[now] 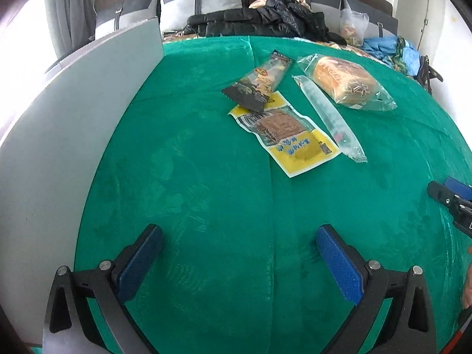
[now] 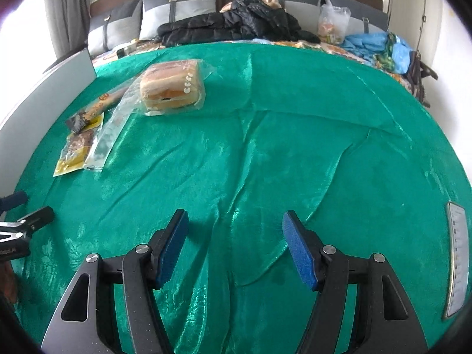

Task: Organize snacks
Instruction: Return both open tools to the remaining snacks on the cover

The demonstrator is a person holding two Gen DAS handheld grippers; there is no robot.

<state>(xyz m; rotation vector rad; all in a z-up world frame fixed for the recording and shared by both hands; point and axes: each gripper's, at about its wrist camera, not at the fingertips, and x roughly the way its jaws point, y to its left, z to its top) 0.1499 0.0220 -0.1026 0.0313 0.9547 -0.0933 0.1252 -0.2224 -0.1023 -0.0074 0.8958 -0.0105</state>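
Several snacks lie on a green cloth (image 1: 206, 191). A bagged bread loaf (image 1: 343, 81) (image 2: 171, 87) is farthest. A long clear packet (image 1: 327, 115) (image 2: 113, 129), a yellow snack pack (image 1: 289, 135) (image 2: 75, 150) and a dark wrapper bar (image 1: 259, 84) (image 2: 91, 110) lie beside it, the bar overlapping the yellow pack. My left gripper (image 1: 240, 246) is open and empty, well short of the snacks. My right gripper (image 2: 236, 236) is open and empty, to the right of them. Each gripper's tip shows at the edge of the other's view.
A grey panel (image 1: 73, 118) (image 2: 44, 94) stands along the cloth's left side. Pillows, a black jacket (image 1: 265, 17) (image 2: 236, 20), a plastic bag (image 2: 333, 23) and blue fabric (image 2: 380, 47) lie behind. A white strip (image 2: 457, 265) lies at the right edge.
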